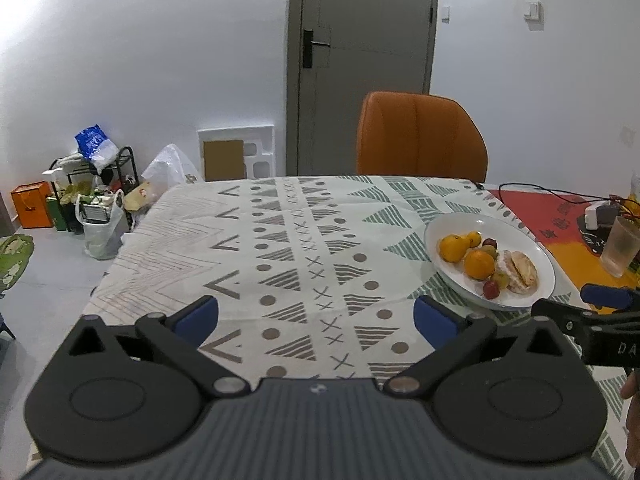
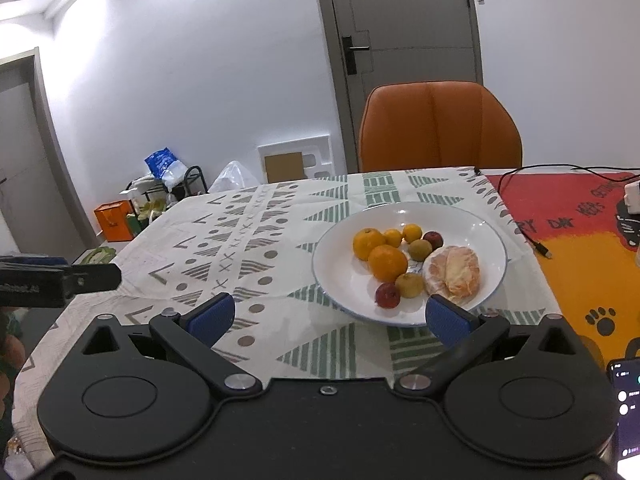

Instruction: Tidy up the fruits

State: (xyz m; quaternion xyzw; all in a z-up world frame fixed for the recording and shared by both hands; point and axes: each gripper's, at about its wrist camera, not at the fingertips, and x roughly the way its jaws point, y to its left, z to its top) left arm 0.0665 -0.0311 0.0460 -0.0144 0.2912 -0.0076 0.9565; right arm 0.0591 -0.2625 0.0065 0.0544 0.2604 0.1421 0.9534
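A white plate (image 2: 472, 220) on the patterned tablecloth holds several fruits: oranges (image 2: 387, 263), a peeled orange (image 2: 452, 274), small red fruits (image 2: 387, 295) and yellow-green ones (image 2: 410, 285). The plate also shows in the left wrist view (image 1: 460, 224), at the right. My right gripper (image 2: 328, 316) is open and empty, just in front of the plate's near rim. My left gripper (image 1: 316, 316) is open and empty over the bare cloth, left of the plate. The right gripper's finger shows at the left wrist view's right edge (image 1: 604, 296).
An orange chair (image 2: 440, 128) stands behind the table. A red and orange mat (image 2: 580, 232) with a black cable lies right of the plate. A plastic cup (image 1: 620, 248) and a phone (image 2: 626, 400) are at the right. Bags and a rack (image 1: 92, 200) clutter the floor at left.
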